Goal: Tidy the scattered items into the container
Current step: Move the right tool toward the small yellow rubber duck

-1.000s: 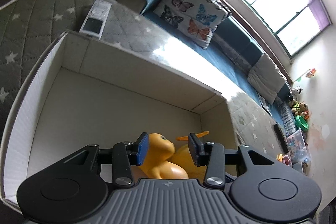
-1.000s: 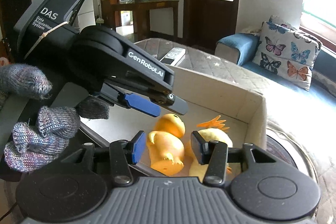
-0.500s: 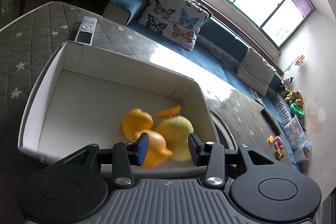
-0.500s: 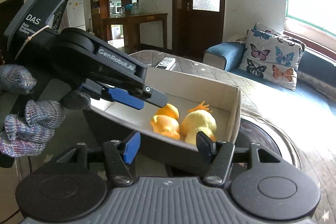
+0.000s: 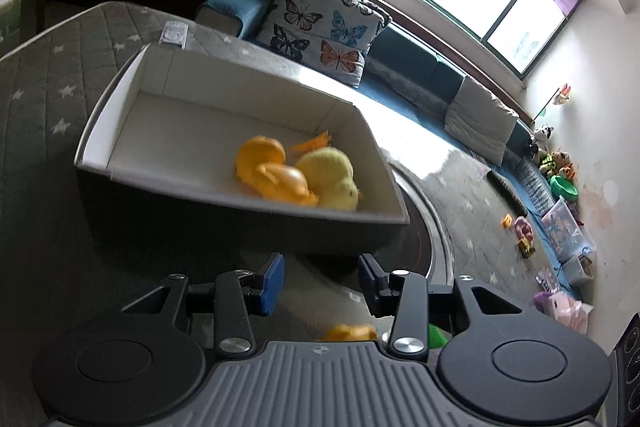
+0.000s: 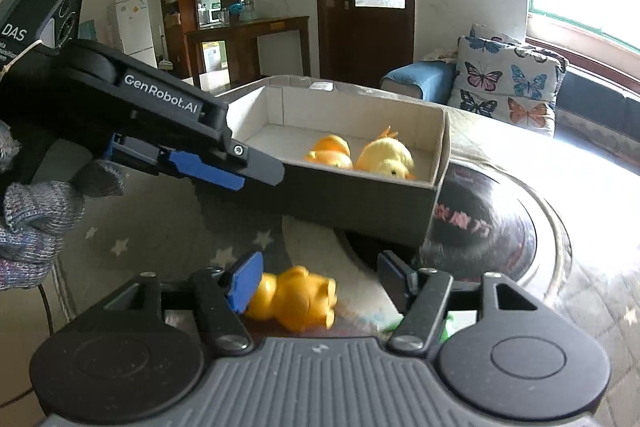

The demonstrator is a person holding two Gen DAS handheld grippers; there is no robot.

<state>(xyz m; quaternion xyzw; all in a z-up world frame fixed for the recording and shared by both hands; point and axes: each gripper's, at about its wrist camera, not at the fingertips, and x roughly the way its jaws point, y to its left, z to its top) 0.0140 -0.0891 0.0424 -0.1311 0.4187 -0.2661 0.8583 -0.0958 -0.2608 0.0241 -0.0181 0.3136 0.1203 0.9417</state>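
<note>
Closing my spread, empty right gripper [image 6: 320, 279] off-centre could squirt the near orange toy [image 6: 294, 301] aside; left gripper [image 5: 320, 277] also spread, empty.

Open-jawed left gripper [image 5: 321, 281] near an open box [image 5: 168, 179], orange duck [image 5: 272, 173] and yellow plush chick [image 5: 332, 179] inside, butterfly cushion [image 5: 324, 25] far behind

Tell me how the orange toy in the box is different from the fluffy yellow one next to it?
The orange toy looks smooth and shiny, like plastic; the fluffy yellow toy looks soft and fuzzy. The orange toy is a deep orange; the yellow one is pale, with orange bits sticking up at its far end. In the right wrist view the orange toy looks smaller than the yellow one. Both lie side by side, touching, inside the box.
</note>
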